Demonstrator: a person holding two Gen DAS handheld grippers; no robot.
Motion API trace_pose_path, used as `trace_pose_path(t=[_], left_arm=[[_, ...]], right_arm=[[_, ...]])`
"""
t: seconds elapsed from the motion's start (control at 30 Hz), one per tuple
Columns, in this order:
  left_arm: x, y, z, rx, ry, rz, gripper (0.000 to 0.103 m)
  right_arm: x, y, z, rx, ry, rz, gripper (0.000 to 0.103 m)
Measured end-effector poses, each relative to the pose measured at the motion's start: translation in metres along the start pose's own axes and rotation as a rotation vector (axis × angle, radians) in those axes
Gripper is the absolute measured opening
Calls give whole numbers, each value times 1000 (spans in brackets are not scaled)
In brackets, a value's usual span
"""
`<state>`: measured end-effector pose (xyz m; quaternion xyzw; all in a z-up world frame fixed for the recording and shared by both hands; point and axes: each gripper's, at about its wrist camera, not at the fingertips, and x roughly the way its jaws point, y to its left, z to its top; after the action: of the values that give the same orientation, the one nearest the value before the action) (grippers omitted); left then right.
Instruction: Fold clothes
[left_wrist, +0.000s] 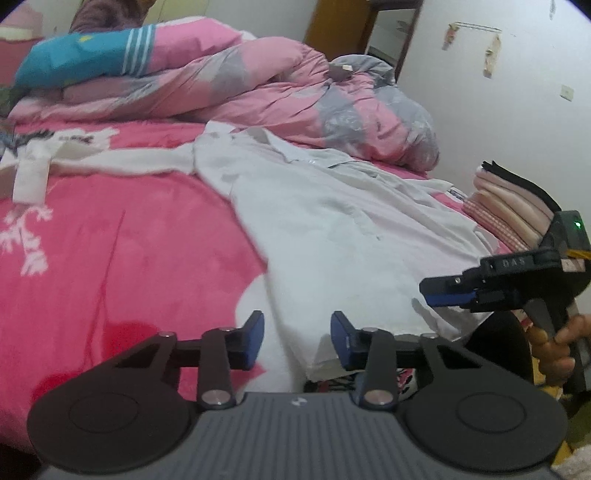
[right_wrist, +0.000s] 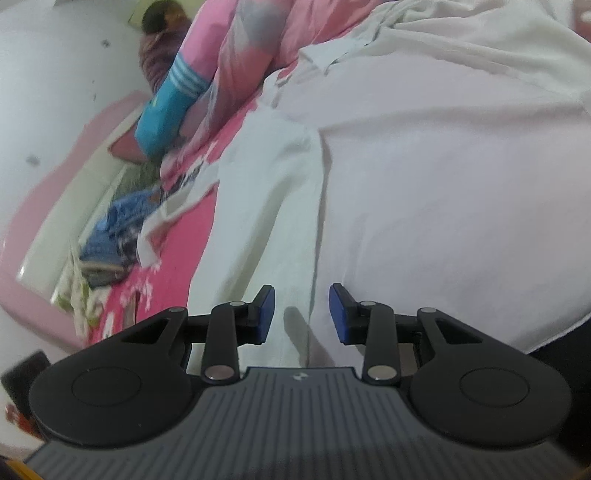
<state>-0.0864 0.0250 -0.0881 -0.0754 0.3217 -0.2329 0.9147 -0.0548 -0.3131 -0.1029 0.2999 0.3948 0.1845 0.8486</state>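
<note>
The left tool (left_wrist: 297, 339) has its blue-padded jaws partly apart with nothing between them; it hangs just above the near hem of the white shirt (left_wrist: 332, 229), with the pads not pressing on the cloth. The right tool (right_wrist: 301, 314) likewise stands partly apart and empty, over a long white sleeve or fold (right_wrist: 266, 206) of the same garment, without gripping it. From the left wrist camera the right tool shows at the right edge, held by a hand (left_wrist: 561, 347), with its tips over the shirt's near right corner.

The white shirt lies spread open on the pink bed (left_wrist: 122, 240), collar toward the far side, hem at the near edge of the bed. One sleeve stretches away toward the bed's left side. Behind the shirt, along the far side of the bed, a pink and grey quilt (left_wrist: 258, 85) is bunched up. At the bed's right edge, just beside the shirt, sits a stack of folded clothes (left_wrist: 513, 206). A blue garment (right_wrist: 118, 225) lies near the head of the bed.
</note>
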Motion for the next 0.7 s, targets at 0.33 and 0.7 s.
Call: trace_pose_path(t=[0.33,0.7], left_arm=[[14,13,-6,-82,52,-37,32],[17,14,-6,-99,65,-44,32]], right_arm=[[-15,18,-6,-141,-28,-80,0],[-16,-1,-5,-14,-2,-22,33]])
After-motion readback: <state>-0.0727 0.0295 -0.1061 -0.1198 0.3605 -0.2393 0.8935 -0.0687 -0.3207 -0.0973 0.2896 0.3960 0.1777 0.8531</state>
